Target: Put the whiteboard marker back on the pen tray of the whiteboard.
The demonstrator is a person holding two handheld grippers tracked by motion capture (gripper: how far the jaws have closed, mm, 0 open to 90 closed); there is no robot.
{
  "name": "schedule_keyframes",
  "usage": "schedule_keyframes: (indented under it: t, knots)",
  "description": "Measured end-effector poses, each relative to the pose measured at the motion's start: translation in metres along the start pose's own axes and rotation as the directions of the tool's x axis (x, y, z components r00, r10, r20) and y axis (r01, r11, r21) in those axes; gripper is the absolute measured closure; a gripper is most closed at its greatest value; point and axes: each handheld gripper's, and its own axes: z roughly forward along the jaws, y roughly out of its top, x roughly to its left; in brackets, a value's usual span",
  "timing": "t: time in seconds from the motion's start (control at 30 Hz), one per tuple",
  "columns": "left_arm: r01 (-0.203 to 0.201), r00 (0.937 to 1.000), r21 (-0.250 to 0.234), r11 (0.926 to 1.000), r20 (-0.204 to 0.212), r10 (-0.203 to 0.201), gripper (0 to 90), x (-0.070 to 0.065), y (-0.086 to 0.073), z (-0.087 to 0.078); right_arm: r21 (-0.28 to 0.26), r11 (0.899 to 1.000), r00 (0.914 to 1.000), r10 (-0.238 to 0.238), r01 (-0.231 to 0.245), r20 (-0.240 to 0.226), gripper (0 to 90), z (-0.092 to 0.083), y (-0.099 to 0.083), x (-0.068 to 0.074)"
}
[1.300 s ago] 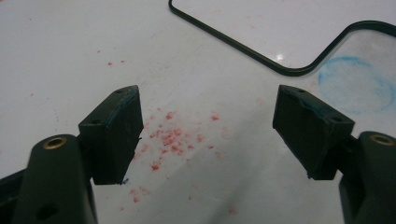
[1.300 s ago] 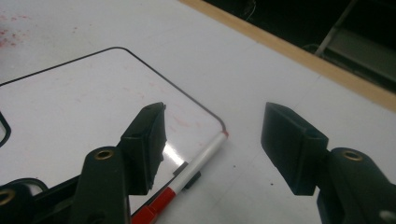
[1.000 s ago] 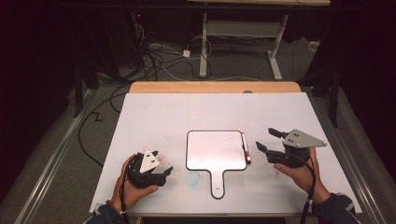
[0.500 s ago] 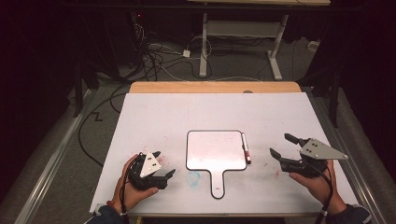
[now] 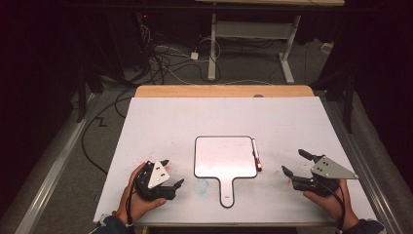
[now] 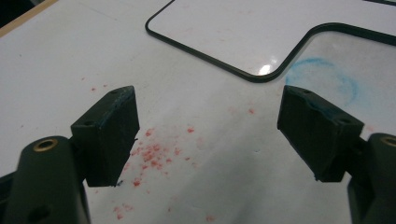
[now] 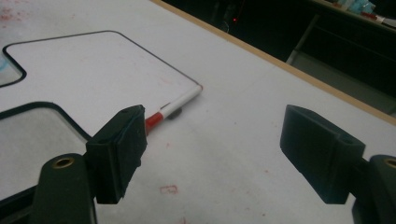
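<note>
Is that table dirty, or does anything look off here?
Yes, slightly. Red specks dot the white table by the left gripper, and a smudged blue ring sits beside the whiteboard's handle. Otherwise tidy.

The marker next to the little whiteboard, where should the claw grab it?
Probably around the middle of the marker, coming straight down from above. It lies flat on the table along the right edge of the whiteboard, so one jaw needs to slip in at that edge. The open right claw is nearest.

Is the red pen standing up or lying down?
Lying down. The marker lies flat along the right edge of the small whiteboard; the right gripper view shows its full length resting there.
</note>
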Motion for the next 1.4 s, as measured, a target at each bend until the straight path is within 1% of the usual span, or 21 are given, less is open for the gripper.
schedule_keyframes:
  t: [0.1,0.17,0.33,0.4,0.5,0.57,0.63,0.8,1.0,1.2,1.33,1.4]
  knots:
    - [-0.005,1.0000,-0.001,1.0000,-0.001,0.005,20.0,-0.001,0.000,-0.001,0.017,1.000,1.0000,0.000,0.000,-0.004,22.5,0.003,-0.008,0.003]
    - [-0.011,0.9999,-0.001,0.9999,-0.004,0.011,20.0,-0.002,-0.001,-0.002,0.032,0.999,1.0000,-0.002,0.002,-0.005,21.8,0.005,-0.010,0.005]
    - [-0.014,0.9999,-0.011,0.9998,-0.003,0.014,20.0,-0.002,0.000,-0.003,0.017,1.000,0.9999,0.009,-0.009,-0.008,20.4,0.004,-0.008,0.007]
    - [-0.024,0.9997,-0.008,0.9997,0.001,0.024,20.0,-0.003,0.000,-0.002,0.015,1.000,0.9998,0.019,-0.019,-0.010,20.4,0.003,-0.008,0.008]
    - [-0.030,0.9995,-0.003,0.9995,0.004,0.030,20.0,-0.004,-0.001,-0.002,0.009,1.000,0.9999,0.013,-0.013,0.001,20.4,0.000,-0.007,0.009]
    - [-0.029,0.9996,-0.008,0.9996,0.003,0.029,19.9,-0.005,-0.001,-0.003,-0.002,1.000,0.9998,0.018,-0.018,0.000,20.4,-0.001,-0.005,0.010]
    - [-0.025,0.9997,-0.011,0.9996,0.001,0.025,20.0,-0.004,-0.001,-0.004,-0.007,1.000,0.9999,0.012,-0.012,0.001,20.4,-0.001,-0.004,0.011]
    - [-0.024,0.9997,-0.003,0.9997,0.003,0.024,19.9,-0.003,-0.001,-0.002,0.002,1.000,1.0000,0.001,-0.001,-0.007,20.4,0.000,-0.005,0.013]
    - [-0.028,0.9996,-0.002,0.9996,0.006,0.028,19.9,-0.004,-0.001,-0.002,0.005,1.000,0.9999,0.001,-0.001,-0.011,20.5,0.001,-0.005,0.013]
    - [-0.023,0.9997,-0.001,0.9997,0.007,0.023,19.9,-0.003,-0.001,-0.001,0.009,1.000,0.9999,-0.008,0.008,-0.008,20.5,0.001,-0.005,0.014]
    - [-0.028,0.9996,0.004,0.9996,0.008,0.027,19.9,-0.002,-0.001,0.000,0.010,1.000,0.9999,-0.012,0.013,-0.008,20.5,0.001,-0.005,0.013]
    - [-0.016,0.9998,0.009,0.9998,0.015,0.016,19.9,-0.003,-0.001,0.000,0.012,1.000,0.9999,-0.011,0.011,-0.008,20.6,0.001,-0.005,0.013]
